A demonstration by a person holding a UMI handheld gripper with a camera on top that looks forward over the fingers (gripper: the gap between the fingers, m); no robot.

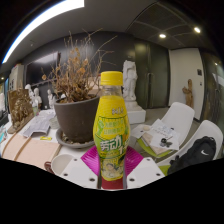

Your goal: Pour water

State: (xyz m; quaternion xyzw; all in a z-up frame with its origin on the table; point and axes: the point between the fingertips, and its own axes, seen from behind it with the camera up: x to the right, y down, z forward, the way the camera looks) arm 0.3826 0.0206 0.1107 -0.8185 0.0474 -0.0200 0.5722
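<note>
Dim office space with ceiling lights and a long bright strip lamp lies behind a cluttered worktop [35, 150]. At the bottom of the view the gripper [111, 172] has its two pale fingers [80, 172] close against either side of a bottle [111, 125], which stands upright between them. The fingers appear to press on the bottle's lower part, so the gripper holds it at a narrow opening. The bottle is yellow-green with a yellow cap [111, 78] and a printed label [110, 128]; its base is hidden between the fingers, so whether it rests on the worktop cannot be told.

Just behind the bottle, a little to one side, stands a dark pot [76, 116] with a dry, bare-branched plant [75, 70]. Papers [165, 128] and small white items lie on the worktop on the other side of the bottle. A dark rounded object [193, 152] lies near the finger on that side. A white figurine [130, 80] stands farther back, beyond the bottle.
</note>
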